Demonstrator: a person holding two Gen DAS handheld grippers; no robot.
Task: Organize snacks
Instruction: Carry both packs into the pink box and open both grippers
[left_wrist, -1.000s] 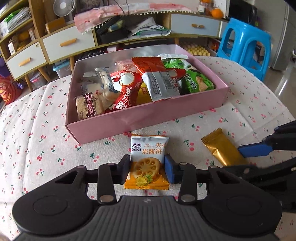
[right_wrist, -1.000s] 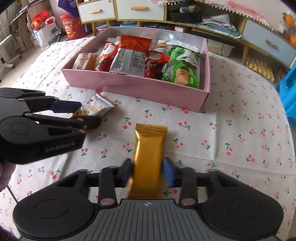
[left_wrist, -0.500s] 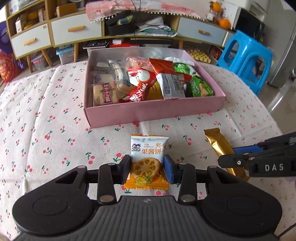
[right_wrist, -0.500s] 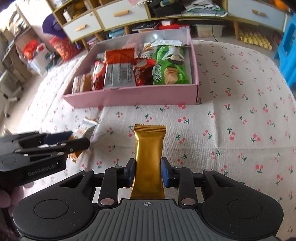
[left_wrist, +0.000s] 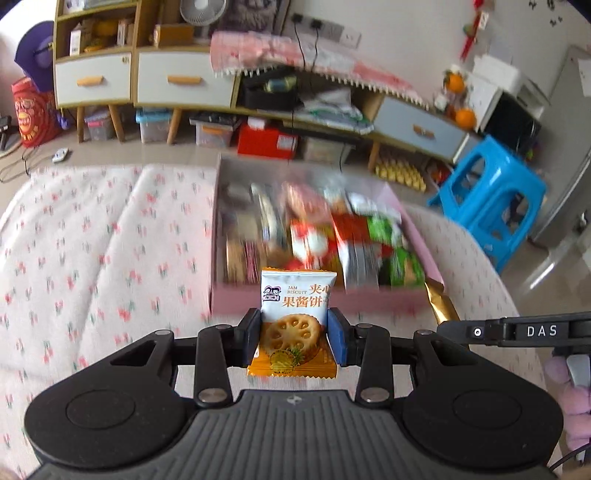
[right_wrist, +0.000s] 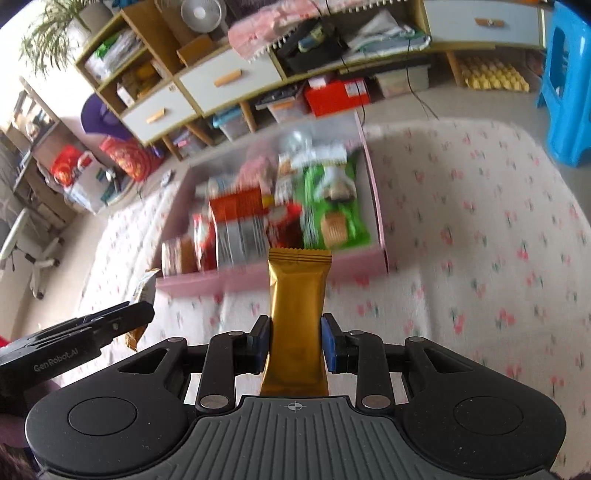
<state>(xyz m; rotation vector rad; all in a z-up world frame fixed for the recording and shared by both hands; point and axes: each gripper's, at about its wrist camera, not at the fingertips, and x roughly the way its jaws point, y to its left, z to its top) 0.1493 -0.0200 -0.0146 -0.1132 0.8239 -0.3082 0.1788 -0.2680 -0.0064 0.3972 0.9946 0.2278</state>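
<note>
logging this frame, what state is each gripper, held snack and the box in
left gripper: shut on the jam biscuit packet, held off the cloth
right gripper: shut on the gold bar, held off the cloth
pink box: open topped, crowded with snack packets
cabinet drawers: closed

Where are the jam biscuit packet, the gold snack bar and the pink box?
jam biscuit packet (left_wrist: 297, 295): left wrist view, white upper half.
gold snack bar (right_wrist: 297, 295): right wrist view, middle of wrapper.
pink box (right_wrist: 295, 280): right wrist view, near wall.
</note>
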